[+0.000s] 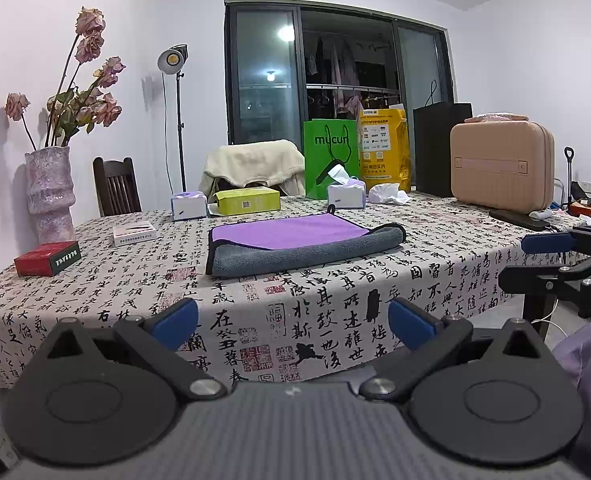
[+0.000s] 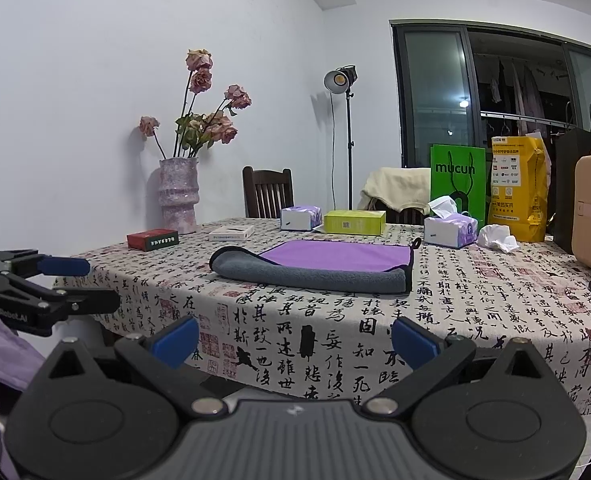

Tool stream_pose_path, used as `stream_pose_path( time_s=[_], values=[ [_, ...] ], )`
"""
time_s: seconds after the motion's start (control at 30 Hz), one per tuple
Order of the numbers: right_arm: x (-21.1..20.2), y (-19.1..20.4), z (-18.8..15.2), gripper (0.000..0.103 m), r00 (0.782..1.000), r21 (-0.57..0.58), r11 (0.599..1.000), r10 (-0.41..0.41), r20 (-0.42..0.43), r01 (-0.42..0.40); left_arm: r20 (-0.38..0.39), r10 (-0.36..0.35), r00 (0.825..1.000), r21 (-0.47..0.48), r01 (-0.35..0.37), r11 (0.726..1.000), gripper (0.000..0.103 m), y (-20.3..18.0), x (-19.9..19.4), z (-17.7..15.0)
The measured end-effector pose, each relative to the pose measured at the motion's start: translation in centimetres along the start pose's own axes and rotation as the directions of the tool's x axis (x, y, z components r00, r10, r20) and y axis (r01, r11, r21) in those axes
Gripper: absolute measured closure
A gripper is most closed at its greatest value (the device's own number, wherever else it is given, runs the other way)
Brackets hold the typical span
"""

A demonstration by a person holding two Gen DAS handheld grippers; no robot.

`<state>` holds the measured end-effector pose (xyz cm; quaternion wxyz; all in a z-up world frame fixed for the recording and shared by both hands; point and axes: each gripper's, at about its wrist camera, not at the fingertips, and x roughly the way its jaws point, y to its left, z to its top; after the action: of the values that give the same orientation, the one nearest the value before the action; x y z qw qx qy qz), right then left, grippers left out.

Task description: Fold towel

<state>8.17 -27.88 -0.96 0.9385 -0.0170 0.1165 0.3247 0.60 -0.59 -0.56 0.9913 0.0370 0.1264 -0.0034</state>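
On the table (image 1: 435, 280): one towel (image 1: 295, 246), near edge folded over; two tissue boxes (image 1: 346, 195); one vase (image 1: 49, 192) holding roses. Both grippers' jaws spread, empty, left gripper (image 1: 293, 320), right gripper (image 2: 295, 338).

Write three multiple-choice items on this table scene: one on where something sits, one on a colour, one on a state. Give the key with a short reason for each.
1. Where is the vase?
A. on the table's far left corner
B. on the chair
C. on the towel

2. What colour is the towel's upper face?
A. green
B. purple
C. red

3. How do the two grippers stand?
A. both shut on the towel
B. left shut, right open
C. both open, holding nothing

Key:
1 A: the vase stands at the table's far left corner, by the wall.
2 B: the flat upper face is purple, with the grey side rolled over at the near edge.
3 C: the left gripper and right gripper each show blue pads spread apart, short of the towel.
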Motion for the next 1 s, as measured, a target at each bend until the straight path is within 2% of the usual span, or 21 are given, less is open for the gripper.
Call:
stream_pose_path(
  time_s=[0.47, 0.7, 1.0],
  values=[
    [0.0, -0.1, -0.2, 0.000, 1.000, 0.017, 1.000, -0.015, 0.020, 0.014, -0.024, 0.003, 1.000, 0.008, -0.003, 1.000, 0.000, -0.1, 0.3, -0.5],
    [1.3, -1.0, -1.1, 0.000, 0.999, 0.051, 0.998, -0.036, 0.008, 0.036, -0.064, 0.024, 0.998, 0.039, -0.021, 0.999, 0.000, 0.0, 2.3, -1.1],
    [3.4, -2.3, -1.5, 0.000, 0.998, 0.095, 0.994, -0.050, -0.028, 0.052, -0.121, 0.034, 0.992, 0.013, -0.033, 0.999, 0.000, 0.6, 4.8, -0.7]
  ],
)
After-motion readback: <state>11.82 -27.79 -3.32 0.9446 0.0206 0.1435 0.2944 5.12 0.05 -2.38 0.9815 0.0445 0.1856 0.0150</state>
